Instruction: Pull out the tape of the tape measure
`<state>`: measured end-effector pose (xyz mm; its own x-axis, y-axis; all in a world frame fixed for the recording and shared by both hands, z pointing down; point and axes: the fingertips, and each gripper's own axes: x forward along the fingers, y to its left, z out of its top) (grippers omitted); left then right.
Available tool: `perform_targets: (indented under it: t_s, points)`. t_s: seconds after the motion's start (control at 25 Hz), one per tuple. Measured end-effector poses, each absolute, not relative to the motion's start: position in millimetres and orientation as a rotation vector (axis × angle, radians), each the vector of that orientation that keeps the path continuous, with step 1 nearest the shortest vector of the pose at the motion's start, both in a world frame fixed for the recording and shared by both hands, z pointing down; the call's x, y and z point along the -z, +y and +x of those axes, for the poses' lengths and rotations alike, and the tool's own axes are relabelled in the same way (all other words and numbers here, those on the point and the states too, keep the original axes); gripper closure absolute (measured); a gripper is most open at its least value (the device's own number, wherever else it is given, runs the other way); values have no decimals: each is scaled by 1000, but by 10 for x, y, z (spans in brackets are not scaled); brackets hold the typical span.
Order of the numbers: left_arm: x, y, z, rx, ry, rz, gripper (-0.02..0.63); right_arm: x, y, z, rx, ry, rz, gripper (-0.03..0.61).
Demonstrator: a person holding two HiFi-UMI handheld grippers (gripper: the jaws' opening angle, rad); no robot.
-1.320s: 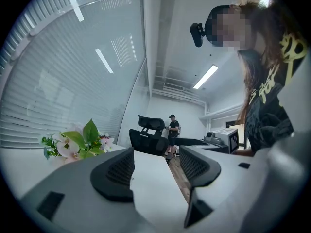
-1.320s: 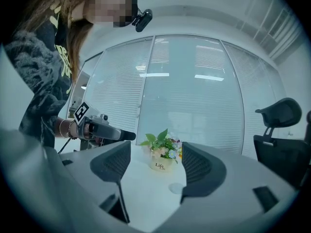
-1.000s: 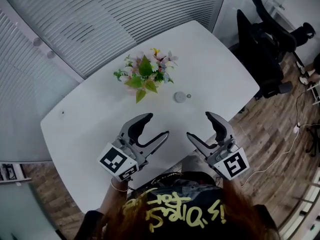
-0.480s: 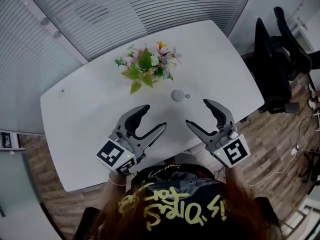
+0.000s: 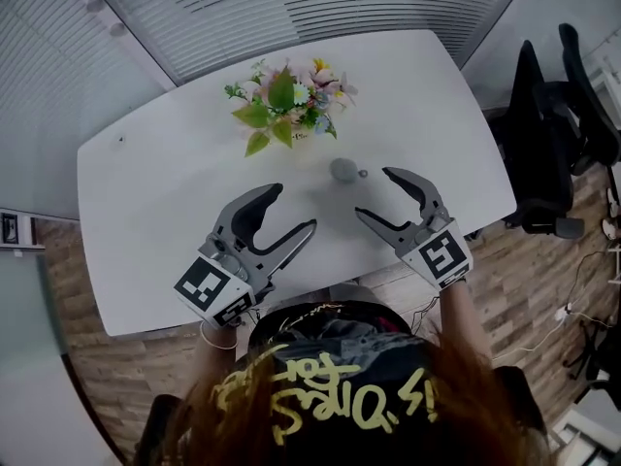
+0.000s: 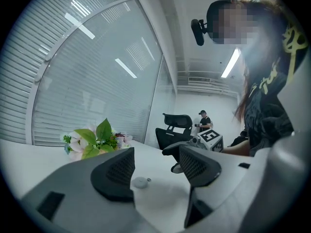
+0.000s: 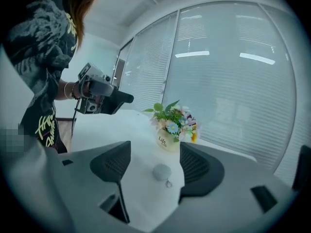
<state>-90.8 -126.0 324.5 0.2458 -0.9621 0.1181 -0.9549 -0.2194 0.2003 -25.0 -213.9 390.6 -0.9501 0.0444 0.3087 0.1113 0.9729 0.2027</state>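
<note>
Shows the right gripper (image 5: pixel 374 192) with jaws wide apart and nothing between them, low over the surface (image 5: pixel 155 212) and tipped slightly down. Finds the tape measure (image 5: pixel 343 170), round and grey, lying flat on the surface just ahead of that gripper, framed in the gap between its jaws but short of the pads, untouched. Has the pull ring (image 7: pixel 168 183) sticking out of the near side, toward the right gripper and a little toward its right jaw, with no tape drawn out yet. Shows the left gripper (image 5: pixel 291 209) likewise spread and empty, with the tape measure ahead of it too, centred between its jaws but farther off than from the right one. Puts the flowers (image 5: pixel 286 105) beyond the tape measure from the right gripper, ahead and left of the left gripper, well apart from both. Makes the right gripper the nearer, with the ring turned its way. Probably calls for pinning the round body with one gripper and pinching the ring with the other, then drawing along the line from body to ring, toward the right gripper. Risks sliding the light body across the smooth surface if pulled unpinned.
</note>
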Motion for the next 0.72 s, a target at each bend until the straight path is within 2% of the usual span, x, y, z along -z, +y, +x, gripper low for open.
perform_targets:
  t_s: [0.16,0.72]
  points:
    - [-3262,-1148,-925,35,-1851,2240,337,-4062,-2225,-350,138,-2831,-191,259]
    - [-3331,-760,-1001,33,-2005,2084,337,-4698,-2370,-627,281,-2610,-362,259]
